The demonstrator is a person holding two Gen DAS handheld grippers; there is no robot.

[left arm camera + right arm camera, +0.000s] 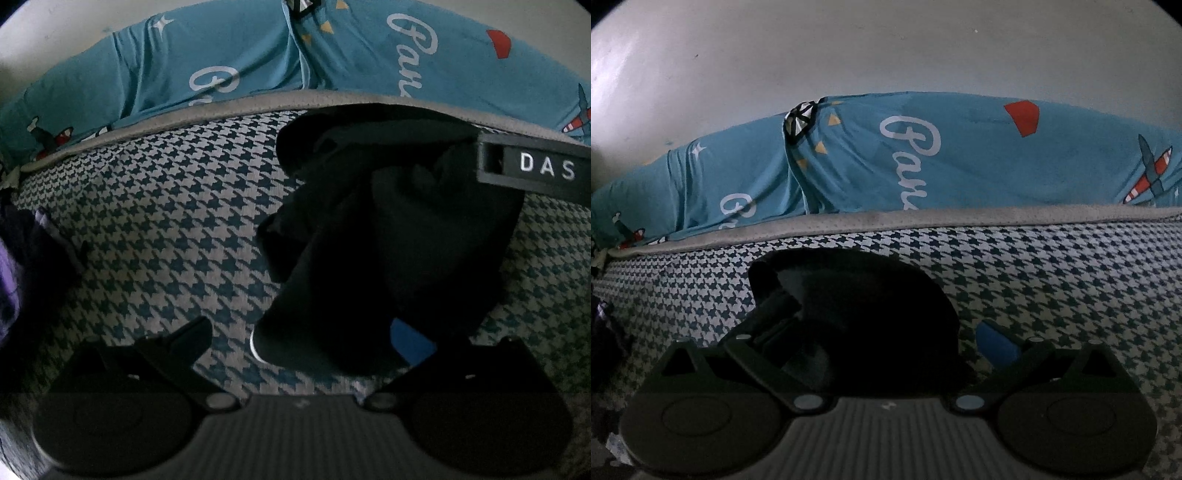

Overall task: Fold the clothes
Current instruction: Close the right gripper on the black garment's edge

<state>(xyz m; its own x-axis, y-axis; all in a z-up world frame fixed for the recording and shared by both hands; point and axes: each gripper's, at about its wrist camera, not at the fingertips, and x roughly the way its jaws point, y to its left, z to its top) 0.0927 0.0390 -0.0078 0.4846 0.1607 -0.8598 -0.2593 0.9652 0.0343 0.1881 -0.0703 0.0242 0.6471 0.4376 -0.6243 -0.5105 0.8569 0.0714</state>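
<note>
Dark garment bunched in a crumpled heap on the houndstooth mattress, close to its grey piped edge. Left gripper spread wide around the near end of the cloth: one black finger out on the left, blue-padded finger on the right, folds draped over and between them, nothing pinched that can be made out. Up at the right of the left wrist view, a black bar lettered "DAS" reaching over the far side of the heap, presumably the other tool.

Right wrist view: right gripper likewise parted, blue pad clear of the fabric on the right, left finger buried against the dark mound. Cannot tell whether any cloth is truly gripped there; fingers stand well apart.

Beyond the mattress edge, teal bedding printed with white script, red shapes and little planes, rumpled against a pale wall. Purple-and-dark clothing piled at the far left.
</note>
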